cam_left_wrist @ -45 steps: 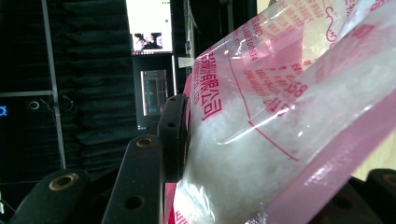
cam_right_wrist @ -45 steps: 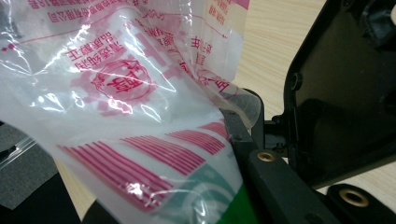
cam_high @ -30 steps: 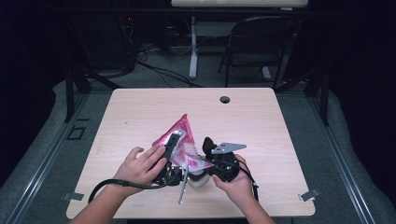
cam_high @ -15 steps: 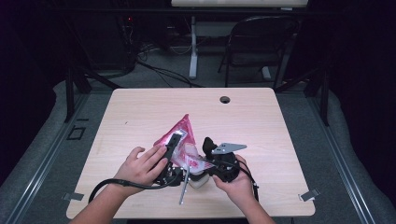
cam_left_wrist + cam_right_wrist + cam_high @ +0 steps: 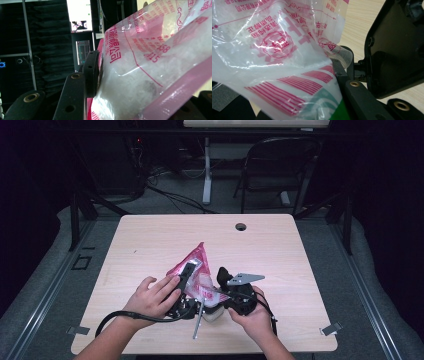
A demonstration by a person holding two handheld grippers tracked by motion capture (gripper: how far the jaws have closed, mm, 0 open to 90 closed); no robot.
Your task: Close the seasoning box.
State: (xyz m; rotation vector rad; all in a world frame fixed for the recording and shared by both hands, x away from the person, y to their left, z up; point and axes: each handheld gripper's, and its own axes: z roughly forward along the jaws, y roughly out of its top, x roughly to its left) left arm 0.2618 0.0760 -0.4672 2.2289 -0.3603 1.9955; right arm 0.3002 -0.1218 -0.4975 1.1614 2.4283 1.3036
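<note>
A crinkled, glossy plastic bag [image 5: 197,270], pink-printed and clear over white grains, stands peaked near the front edge of the pale wood-grain table [image 5: 300,250]. The left claw [image 5: 186,276] clasps its upper side, a flat black pad pressed on the film; the right claw [image 5: 223,292] is clenched on its lower edge. Wide bare tabletop lies behind and beside.
</note>
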